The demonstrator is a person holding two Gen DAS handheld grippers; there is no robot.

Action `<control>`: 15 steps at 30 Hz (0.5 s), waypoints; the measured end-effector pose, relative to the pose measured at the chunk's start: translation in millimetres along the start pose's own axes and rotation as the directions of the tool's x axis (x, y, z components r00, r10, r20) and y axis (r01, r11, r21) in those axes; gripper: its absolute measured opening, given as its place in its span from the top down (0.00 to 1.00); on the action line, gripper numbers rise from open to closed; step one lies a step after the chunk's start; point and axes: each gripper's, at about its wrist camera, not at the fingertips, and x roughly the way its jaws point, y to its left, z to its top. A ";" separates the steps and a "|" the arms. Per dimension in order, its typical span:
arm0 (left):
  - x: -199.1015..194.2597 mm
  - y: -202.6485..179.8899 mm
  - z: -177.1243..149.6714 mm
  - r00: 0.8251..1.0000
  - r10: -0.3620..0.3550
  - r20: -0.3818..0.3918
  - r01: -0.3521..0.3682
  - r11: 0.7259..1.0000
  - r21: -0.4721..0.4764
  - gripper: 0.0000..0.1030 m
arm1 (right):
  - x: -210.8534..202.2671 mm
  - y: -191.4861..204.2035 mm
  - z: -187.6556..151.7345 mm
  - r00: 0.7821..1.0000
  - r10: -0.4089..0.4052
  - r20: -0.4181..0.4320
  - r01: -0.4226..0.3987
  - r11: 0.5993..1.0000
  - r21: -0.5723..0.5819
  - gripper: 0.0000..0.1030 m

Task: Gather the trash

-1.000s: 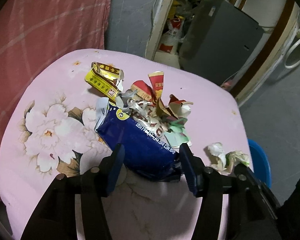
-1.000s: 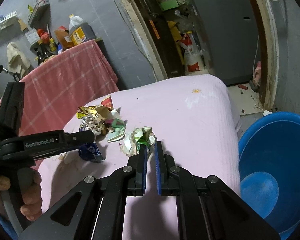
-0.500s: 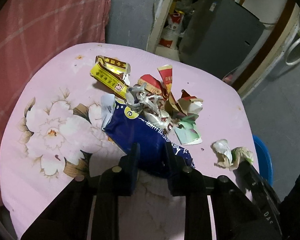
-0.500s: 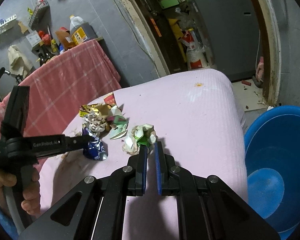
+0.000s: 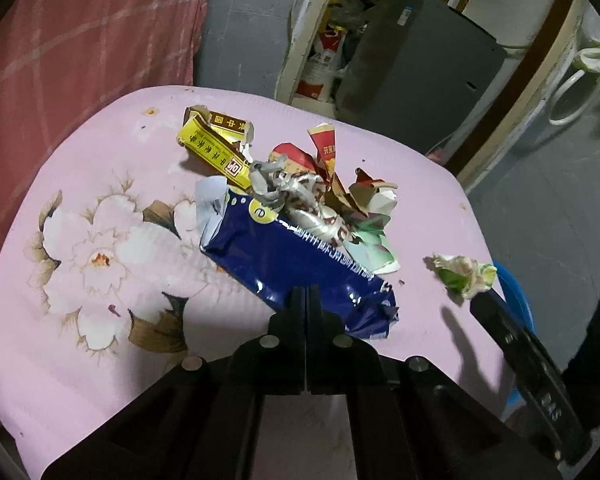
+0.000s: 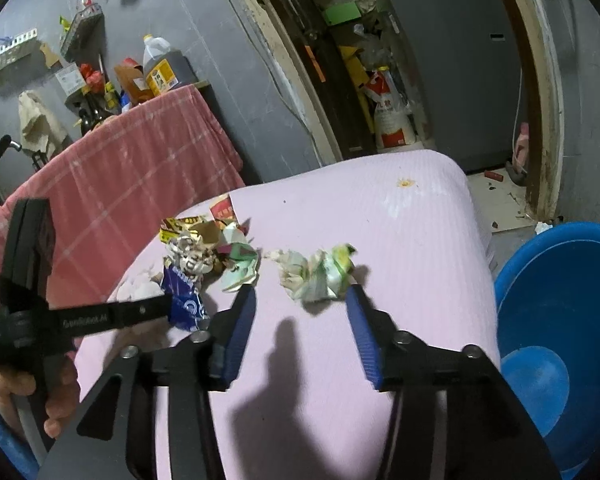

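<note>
The pink table (image 5: 100, 160) held a trash pile. The left gripper (image 5: 306, 292) had pinched shut on the blue wrapper (image 5: 284, 256). The right gripper (image 6: 302, 300), just opening, stood wide near the crumpled paper (image 6: 320, 272), not touching it.

My fingers (image 6: 362, 336) carry blue ribbed pads on black arms. The tablecloth (image 5: 100, 160) below me is pale pink with a printed white flower and brown leaves. The snack bag (image 5: 292, 256) is dark blue with white lettering and a yellow dot. The torn carton (image 5: 214, 148) is yellow with red marks. The crumpled wrapper (image 6: 320, 270) is green and white. The basin (image 6: 560, 300) is bright blue. The draped cloth (image 6: 140, 160) is red-pink with a pale check.
</note>
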 end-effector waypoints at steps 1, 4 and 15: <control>-2.8 2.7 -2.0 1.000 -0.028 0.009 0.028 1.000 -0.005 1.00 | 1.8 0.3 0.9 1.000 -0.006 -0.001 0.006 1.000 -0.001 0.53; -10.8 1.8 -8.3 0.999 -0.036 0.033 0.036 0.999 0.008 0.98 | 7.6 -3.0 5.1 1.000 -0.028 -0.003 0.028 1.000 0.006 0.53; -24.6 -25.7 -28.8 0.995 -0.015 0.095 0.008 0.997 0.072 0.59 | 16.6 -13.5 10.7 0.997 -0.062 -0.049 0.063 0.998 0.012 0.88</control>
